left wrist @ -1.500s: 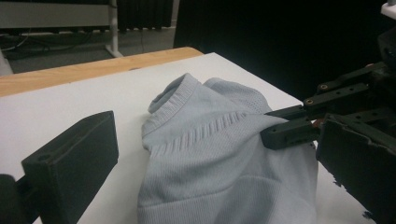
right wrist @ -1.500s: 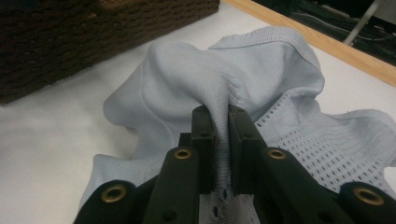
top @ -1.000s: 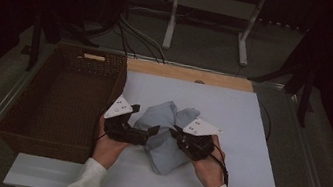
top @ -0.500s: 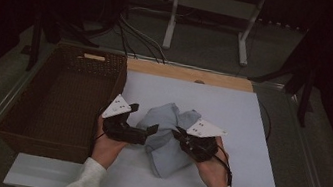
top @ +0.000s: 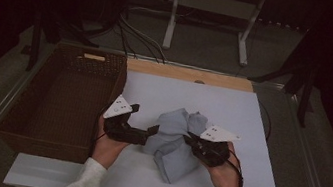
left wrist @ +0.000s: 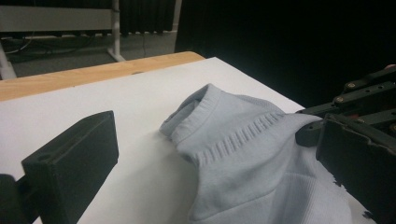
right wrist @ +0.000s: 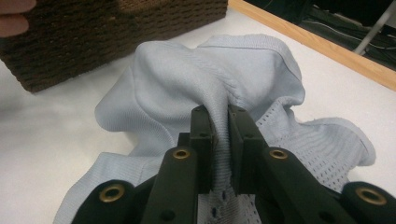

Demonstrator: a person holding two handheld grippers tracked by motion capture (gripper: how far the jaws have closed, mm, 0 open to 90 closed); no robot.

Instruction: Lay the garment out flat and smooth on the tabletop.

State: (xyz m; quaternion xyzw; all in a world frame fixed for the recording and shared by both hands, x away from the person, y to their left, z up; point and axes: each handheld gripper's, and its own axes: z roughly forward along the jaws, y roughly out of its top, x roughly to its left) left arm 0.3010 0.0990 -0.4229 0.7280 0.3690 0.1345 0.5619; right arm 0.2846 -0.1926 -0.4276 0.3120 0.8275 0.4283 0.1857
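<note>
Right gripper view: right tongs (right wrist: 219, 126) clamp sweater (right wrist: 187, 79) fold; left tongs (left wrist: 205, 158) agape, sweater between, unpinched.

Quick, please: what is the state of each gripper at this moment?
Left gripper: open, jaws apart beside the light blue garment, not gripping it.
Right gripper: shut on a fold of the light blue garment.

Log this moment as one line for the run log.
right gripper: shut on grey garment | left gripper: open beside it | basket: left
</note>
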